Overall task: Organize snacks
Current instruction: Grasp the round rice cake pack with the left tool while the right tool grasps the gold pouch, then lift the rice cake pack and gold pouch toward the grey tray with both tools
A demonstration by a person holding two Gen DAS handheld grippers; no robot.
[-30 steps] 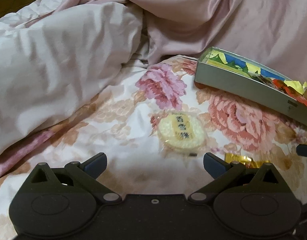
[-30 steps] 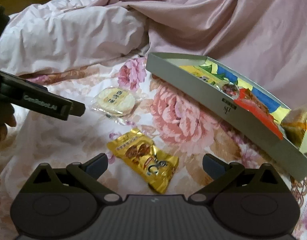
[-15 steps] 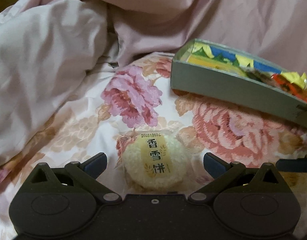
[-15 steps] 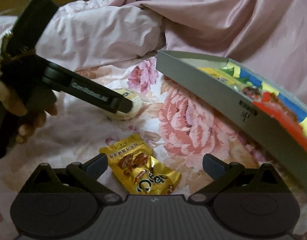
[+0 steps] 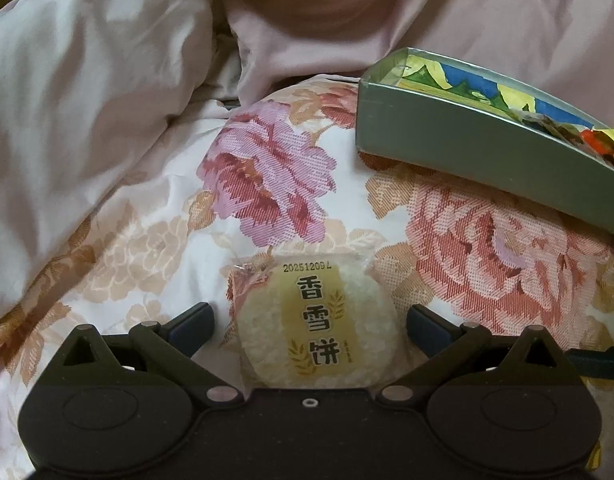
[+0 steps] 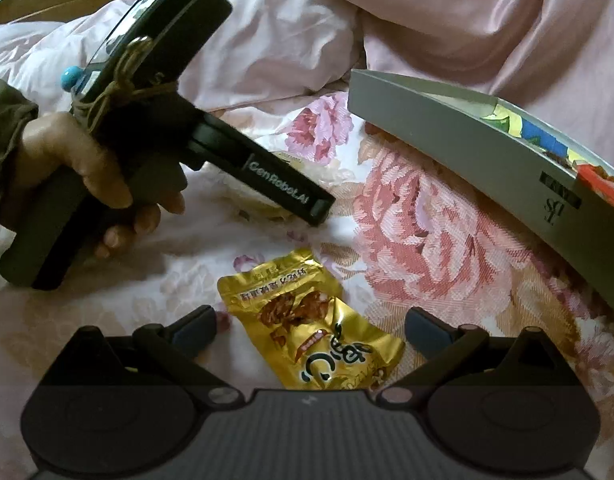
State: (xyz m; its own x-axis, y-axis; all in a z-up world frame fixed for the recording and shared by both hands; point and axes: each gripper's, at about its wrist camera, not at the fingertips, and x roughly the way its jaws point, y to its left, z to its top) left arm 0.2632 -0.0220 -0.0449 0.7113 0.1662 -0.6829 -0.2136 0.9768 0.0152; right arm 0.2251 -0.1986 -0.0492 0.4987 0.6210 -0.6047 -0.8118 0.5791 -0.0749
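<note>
A round white rice cracker in a clear wrapper [image 5: 317, 330] lies on the floral bedspread, between the open fingers of my left gripper [image 5: 309, 322]. In the right wrist view the left gripper [image 6: 267, 184] covers most of that cracker [image 6: 323, 174]. A gold foil snack packet [image 6: 311, 328] lies between the open fingers of my right gripper [image 6: 310, 328]. Neither gripper has closed on its snack. A grey box [image 5: 467, 148] with several colourful snacks stands at the right; it also shows in the right wrist view [image 6: 487, 160].
A rumpled pink quilt [image 5: 107, 100] is heaped at the left and back of the bed. The floral bedspread [image 6: 427, 240] lies between the snacks and the box. The person's hand [image 6: 87, 168] holds the left gripper's handle.
Both grippers have moved forward and down. The rice cracker now sits between the left fingers and the gold packet between the right fingers. Both stay open.
</note>
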